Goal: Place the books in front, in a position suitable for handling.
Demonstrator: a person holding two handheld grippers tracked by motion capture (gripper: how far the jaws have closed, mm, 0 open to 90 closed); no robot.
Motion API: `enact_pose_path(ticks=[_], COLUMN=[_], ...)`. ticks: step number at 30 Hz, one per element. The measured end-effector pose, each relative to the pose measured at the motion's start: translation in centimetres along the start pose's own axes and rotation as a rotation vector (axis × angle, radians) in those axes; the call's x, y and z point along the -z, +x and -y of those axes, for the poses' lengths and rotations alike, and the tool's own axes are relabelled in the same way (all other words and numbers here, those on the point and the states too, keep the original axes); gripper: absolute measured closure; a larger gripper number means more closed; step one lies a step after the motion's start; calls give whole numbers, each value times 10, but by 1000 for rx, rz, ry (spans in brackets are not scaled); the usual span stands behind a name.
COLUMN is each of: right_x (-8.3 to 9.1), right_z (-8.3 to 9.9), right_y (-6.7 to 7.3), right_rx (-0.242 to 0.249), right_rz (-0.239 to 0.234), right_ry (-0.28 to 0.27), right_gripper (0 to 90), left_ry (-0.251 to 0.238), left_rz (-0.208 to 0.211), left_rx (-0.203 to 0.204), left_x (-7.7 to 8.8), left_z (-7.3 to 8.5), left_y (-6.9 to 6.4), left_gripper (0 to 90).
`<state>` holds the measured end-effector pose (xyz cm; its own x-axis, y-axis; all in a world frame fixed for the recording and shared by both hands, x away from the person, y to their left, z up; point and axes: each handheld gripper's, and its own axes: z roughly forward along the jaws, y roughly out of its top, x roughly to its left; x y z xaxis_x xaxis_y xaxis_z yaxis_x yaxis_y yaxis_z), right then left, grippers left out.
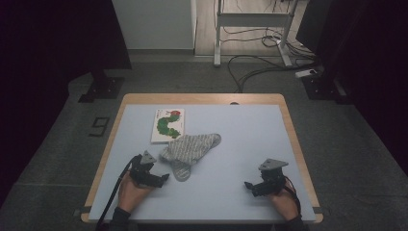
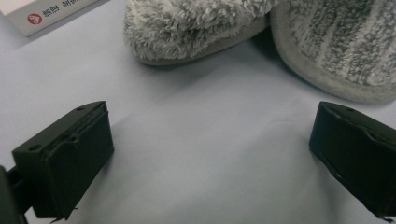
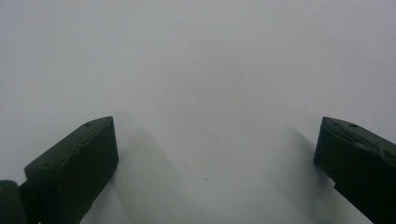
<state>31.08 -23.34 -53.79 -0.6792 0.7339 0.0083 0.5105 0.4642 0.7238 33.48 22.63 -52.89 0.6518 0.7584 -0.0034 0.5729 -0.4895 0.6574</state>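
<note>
Socks [image 1: 191, 149], grey, fuzzy and striped, lie in a loose heap near the middle of the pale blue table [image 1: 250, 144], toward its left half. At about eleven o'clock from them, touching their edge, lies a picture book [image 1: 168, 125] with a green caterpillar on its cover. The left gripper [image 1: 163, 178] rests at about seven o'clock, just beside the heap, jaws wide apart over bare table. The right gripper [image 1: 248, 185] sits well apart at four o'clock, jaws likewise spread, nothing between them.
</note>
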Motion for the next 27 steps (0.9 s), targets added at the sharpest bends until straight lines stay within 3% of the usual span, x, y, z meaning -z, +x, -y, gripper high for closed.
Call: enact_pose_path(ticks=[27], right_x=[0], right_z=[-1], right_y=[0], right_rx=[-2], right_rz=[-4], right_ry=[8], right_gripper=[0], left_ry=[-1], left_rz=[0], left_rx=[1], left_x=[0], left_z=[0], left_y=[0], left_gripper=[0])
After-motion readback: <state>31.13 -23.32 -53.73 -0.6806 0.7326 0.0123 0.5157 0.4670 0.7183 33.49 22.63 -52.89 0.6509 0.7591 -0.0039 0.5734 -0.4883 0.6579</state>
